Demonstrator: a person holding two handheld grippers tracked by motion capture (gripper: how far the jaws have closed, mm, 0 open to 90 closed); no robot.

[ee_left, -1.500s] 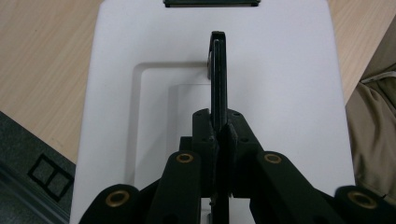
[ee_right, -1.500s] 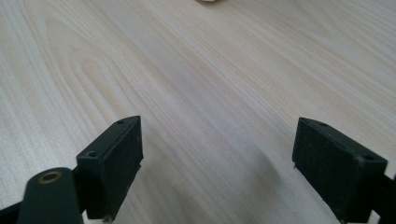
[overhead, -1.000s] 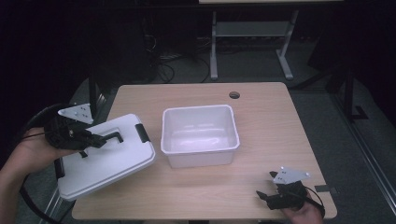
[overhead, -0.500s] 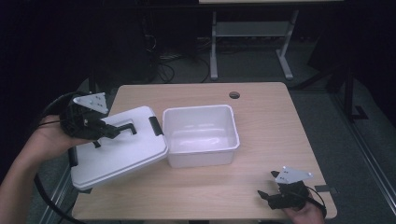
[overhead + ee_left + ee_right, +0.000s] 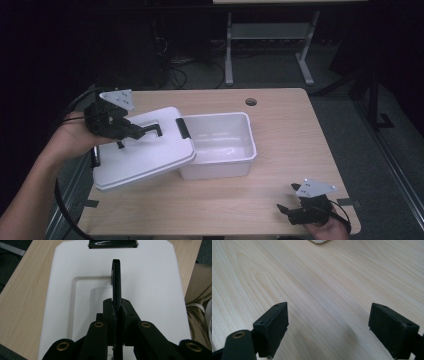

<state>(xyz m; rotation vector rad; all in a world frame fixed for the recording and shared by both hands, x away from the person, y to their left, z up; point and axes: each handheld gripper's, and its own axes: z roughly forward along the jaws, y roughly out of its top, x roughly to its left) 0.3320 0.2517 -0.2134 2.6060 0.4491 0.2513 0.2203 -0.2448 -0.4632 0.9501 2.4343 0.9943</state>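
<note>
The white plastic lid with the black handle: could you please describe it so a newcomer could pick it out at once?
On the light wooden table, look left of the open white plastic tub. The flat white plastic lid hangs tilted, overlapping the tub's left rim. Unlike the tub, it has a black handle, clamped by the left gripper.

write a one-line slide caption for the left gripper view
Left gripper shut on the black handle of a white bin lid above the wooden table.

Wooden table (image 5: 280,200), round hole (image 5: 251,101) near far edge; metal frame (image 5: 267,35) beyond.
</note>
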